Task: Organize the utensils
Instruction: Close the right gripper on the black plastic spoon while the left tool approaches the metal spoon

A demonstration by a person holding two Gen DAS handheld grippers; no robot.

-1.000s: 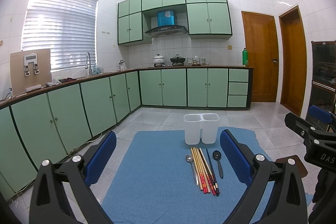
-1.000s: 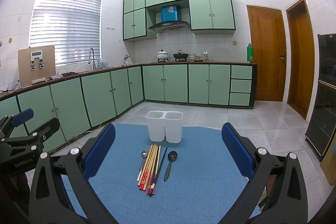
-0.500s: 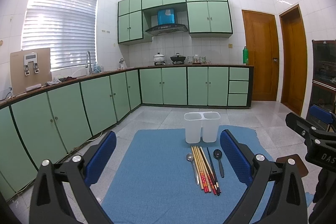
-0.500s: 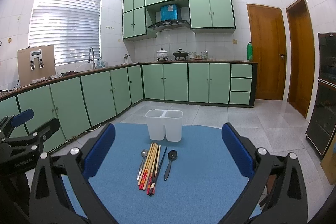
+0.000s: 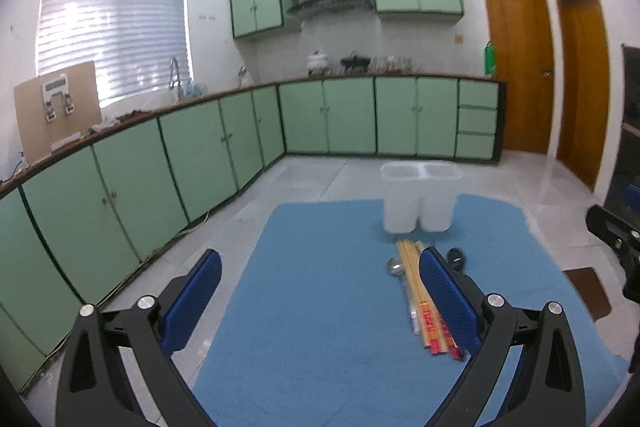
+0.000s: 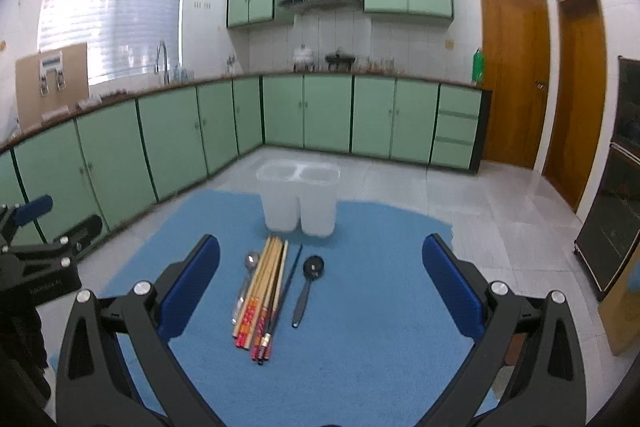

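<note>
On the mat (image 6: 360,367), chopsticks (image 6: 262,299) and 2 spoons lie unsorted; both tongs (image 6: 320,291) are held wide open, empty; a first pickup is needed.

Each handheld unit, the left gripper (image 5: 318,297) and the right gripper (image 6: 320,287), has a black angular frame with triangular cut-outs, silver round-head screws at the joints, and two fingers (image 6: 190,285) faced with blue pads.

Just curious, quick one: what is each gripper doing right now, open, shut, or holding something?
Left gripper: open, holding nothing.
Right gripper: open, holding nothing; the chopsticks lie on the mat below.
</note>
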